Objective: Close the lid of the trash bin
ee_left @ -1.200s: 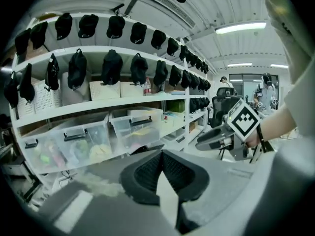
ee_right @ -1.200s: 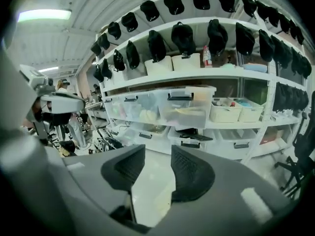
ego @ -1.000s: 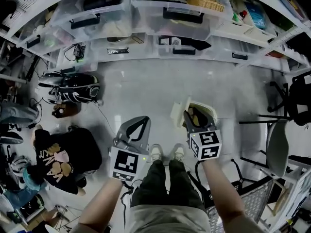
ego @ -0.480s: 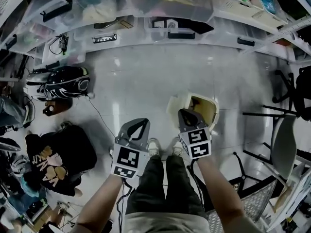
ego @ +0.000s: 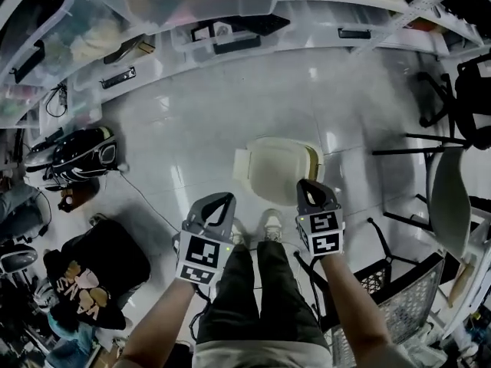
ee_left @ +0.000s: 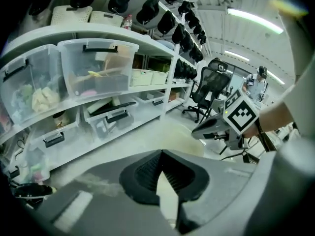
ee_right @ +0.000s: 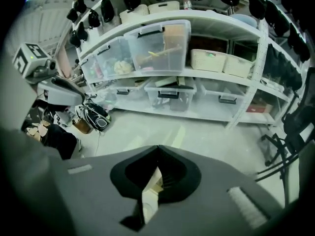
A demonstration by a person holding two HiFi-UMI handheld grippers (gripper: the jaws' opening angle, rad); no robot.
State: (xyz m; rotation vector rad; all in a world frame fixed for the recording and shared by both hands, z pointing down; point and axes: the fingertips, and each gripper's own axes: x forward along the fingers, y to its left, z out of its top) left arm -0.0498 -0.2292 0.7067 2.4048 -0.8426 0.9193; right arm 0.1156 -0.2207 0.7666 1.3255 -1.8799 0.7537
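Cream trash bin lid (ego: 275, 169) lies shut, just ahead of the right gripper (ego: 307, 184), whose jaws are together and empty. Left gripper (ego: 221, 199) jaws are likewise together, with the lid ahead to their right.

Your ceiling strip lights (ee_left: 253, 19) spread even light, glinting on the glossy floor (ego: 253, 113). All your views bend hard at the edges, with dark, soft corners.
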